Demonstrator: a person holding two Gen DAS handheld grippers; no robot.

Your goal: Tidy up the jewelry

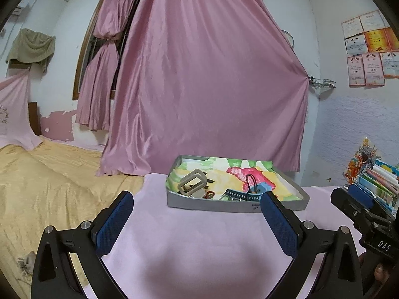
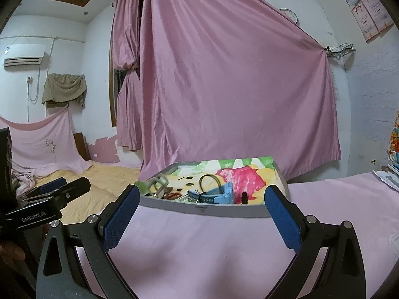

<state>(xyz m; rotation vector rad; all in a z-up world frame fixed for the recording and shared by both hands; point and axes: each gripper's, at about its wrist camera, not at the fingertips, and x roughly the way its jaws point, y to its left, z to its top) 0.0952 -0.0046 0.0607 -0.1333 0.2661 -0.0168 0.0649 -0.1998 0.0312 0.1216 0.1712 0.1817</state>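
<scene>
A shallow grey box (image 1: 214,203) lined with flowery paper sits on the pink-covered table, and it shows in the right wrist view (image 2: 224,211) too. Inside lie a beige watch (image 1: 192,182), a blue strap (image 1: 240,195), a black loop (image 1: 251,182) and a small red piece (image 1: 210,194). In the right wrist view I see the beige watch (image 2: 157,186), a light blue watch (image 2: 219,195) and a dark band loop (image 2: 210,182). My left gripper (image 1: 197,209) is open and empty just short of the box. My right gripper (image 2: 200,203) is open and empty, also just short of it.
A pink curtain (image 1: 207,79) hangs behind the table. A bed with a yellow cover (image 1: 49,182) lies to the left. A stack of booklets (image 1: 379,182) stands at the table's right end. The right gripper (image 1: 366,214) shows at the left view's right edge.
</scene>
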